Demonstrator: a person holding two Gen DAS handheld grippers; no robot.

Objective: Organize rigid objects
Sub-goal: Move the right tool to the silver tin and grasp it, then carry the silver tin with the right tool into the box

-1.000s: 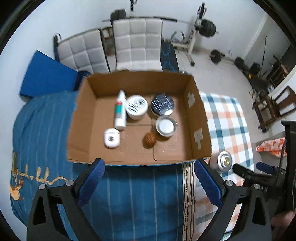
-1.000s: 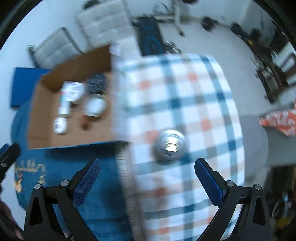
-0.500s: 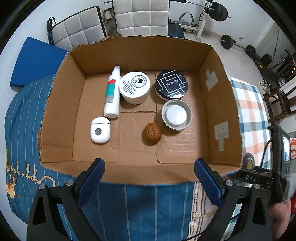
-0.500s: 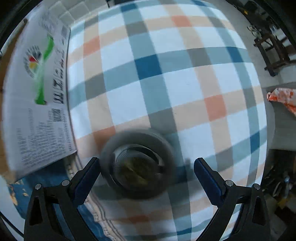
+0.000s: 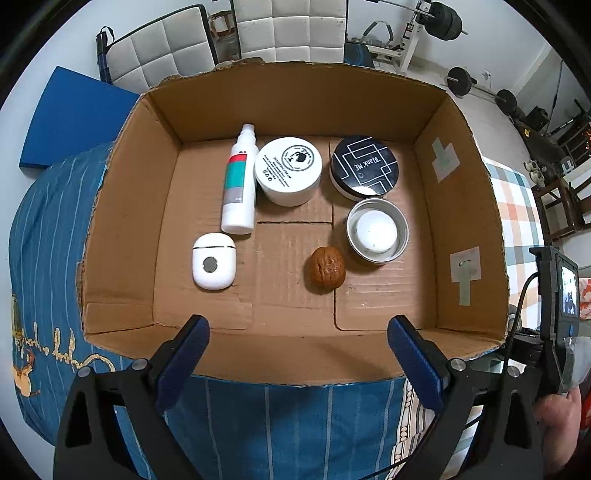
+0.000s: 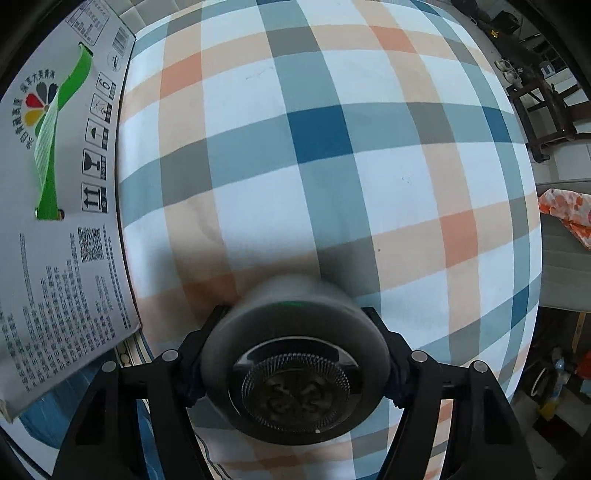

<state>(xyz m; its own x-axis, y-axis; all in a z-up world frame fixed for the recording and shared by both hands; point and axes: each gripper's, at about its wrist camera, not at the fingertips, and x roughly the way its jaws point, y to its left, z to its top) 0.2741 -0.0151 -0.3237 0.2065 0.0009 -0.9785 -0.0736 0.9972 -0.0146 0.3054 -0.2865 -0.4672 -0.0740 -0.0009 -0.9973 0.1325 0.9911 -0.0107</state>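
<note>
An open cardboard box (image 5: 122, 206) lies on the bed. Inside it are a white spray bottle (image 5: 239, 181), a white cream jar (image 5: 288, 170), a black-lidded jar (image 5: 364, 166), a small metal tin (image 5: 376, 230), a walnut (image 5: 327, 269) and a white case (image 5: 213, 261). My left gripper (image 5: 295, 354) is open and empty at the box's near wall. My right gripper (image 6: 295, 350) is shut on a round grey metal tin (image 6: 295, 369) with a clear lid, just above the plaid sheet (image 6: 332, 147). The right-hand unit (image 5: 554, 295) shows beside the box's right wall.
The box's printed outer wall (image 6: 55, 221) stands left of the right gripper. A blue striped bedcover (image 5: 295, 424) lies under the box front. White padded chairs (image 5: 288, 26), gym weights (image 5: 443, 18) and wooden chairs (image 6: 546, 110) stand beyond the bed.
My right gripper has come down over the round grey tin on the plaid sheet and closed on it. My left gripper has moved closer to the box and stays open.
</note>
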